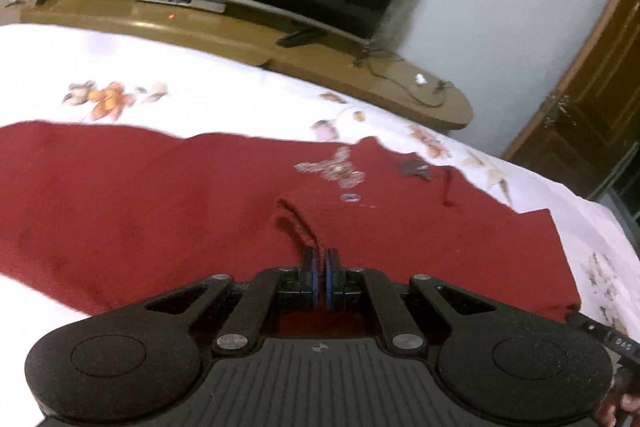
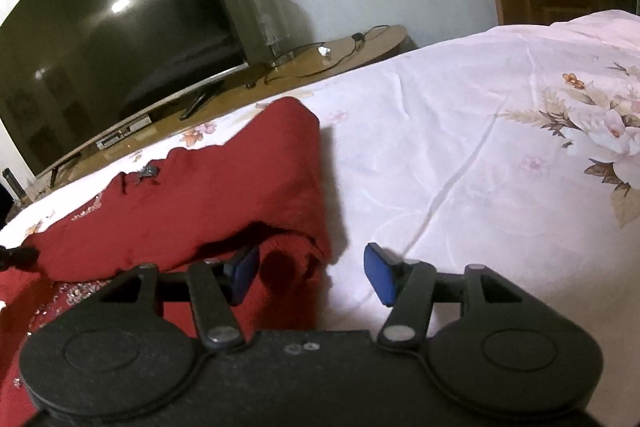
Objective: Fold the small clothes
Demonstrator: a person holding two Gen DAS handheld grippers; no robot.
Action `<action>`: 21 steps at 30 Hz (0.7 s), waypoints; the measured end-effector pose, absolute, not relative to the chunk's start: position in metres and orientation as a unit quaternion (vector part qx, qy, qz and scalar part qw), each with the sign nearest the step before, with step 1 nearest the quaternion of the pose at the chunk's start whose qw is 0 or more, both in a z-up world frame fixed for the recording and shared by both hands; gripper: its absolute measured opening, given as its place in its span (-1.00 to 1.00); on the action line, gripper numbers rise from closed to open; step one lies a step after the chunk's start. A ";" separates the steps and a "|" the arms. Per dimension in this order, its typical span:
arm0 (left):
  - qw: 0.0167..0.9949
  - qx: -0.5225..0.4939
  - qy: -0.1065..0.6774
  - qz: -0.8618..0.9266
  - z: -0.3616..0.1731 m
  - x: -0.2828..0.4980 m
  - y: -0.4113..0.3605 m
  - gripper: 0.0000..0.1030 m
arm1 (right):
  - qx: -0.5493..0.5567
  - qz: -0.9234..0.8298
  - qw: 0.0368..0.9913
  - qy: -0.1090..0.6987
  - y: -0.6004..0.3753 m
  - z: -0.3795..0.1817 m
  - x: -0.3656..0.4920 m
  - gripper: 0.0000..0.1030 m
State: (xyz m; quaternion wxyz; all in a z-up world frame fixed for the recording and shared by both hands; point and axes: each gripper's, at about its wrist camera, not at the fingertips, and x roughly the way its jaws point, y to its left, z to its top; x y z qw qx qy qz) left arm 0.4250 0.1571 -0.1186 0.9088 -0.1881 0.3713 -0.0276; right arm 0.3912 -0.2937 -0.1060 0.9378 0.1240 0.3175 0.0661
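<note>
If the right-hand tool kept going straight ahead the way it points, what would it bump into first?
Probably the red garment: its edge lies between the open right tool pads, with the floral bedsheet just beyond. Depth is hard to judge.

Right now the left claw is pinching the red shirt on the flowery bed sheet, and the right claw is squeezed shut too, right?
Not quite. The left claw is pinching the red shirt on the flowery bed sheet, but the right claw is open: the right wrist view shows its blue pads apart, with the shirt's edge between them.

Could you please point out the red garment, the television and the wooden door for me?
red garment (image 1: 140, 195), left wrist view, flat front panel.
television (image 2: 112, 27), right wrist view, dark screen.
wooden door (image 1: 592, 115), left wrist view, lower panel.
</note>
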 end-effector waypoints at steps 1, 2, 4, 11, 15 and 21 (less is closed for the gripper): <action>0.908 -0.190 0.372 -0.024 -0.122 0.426 0.159 -0.94 | 0.121 0.065 0.938 0.318 -0.293 -0.106 0.392 0.09; 0.908 -0.190 0.372 -0.020 -0.123 0.425 0.163 -0.94 | 0.119 0.066 0.938 0.319 -0.293 -0.106 0.392 0.09; 0.908 -0.189 0.373 -0.015 -0.126 0.424 0.169 -0.94 | 0.111 0.066 0.938 0.320 -0.292 -0.106 0.392 0.07; 0.902 -0.192 0.386 -0.015 -0.141 0.423 0.175 -0.94 | 0.092 0.067 0.943 0.312 -0.292 -0.103 0.392 -0.15; 0.913 -0.191 0.360 -0.014 -0.131 0.417 0.173 -0.94 | 0.052 0.085 0.940 0.327 -0.281 -0.104 0.404 -0.81; 0.916 -0.147 0.373 -0.003 -0.140 0.409 0.169 -0.94 | 0.052 0.100 0.932 0.343 -0.291 -0.108 0.405 -0.68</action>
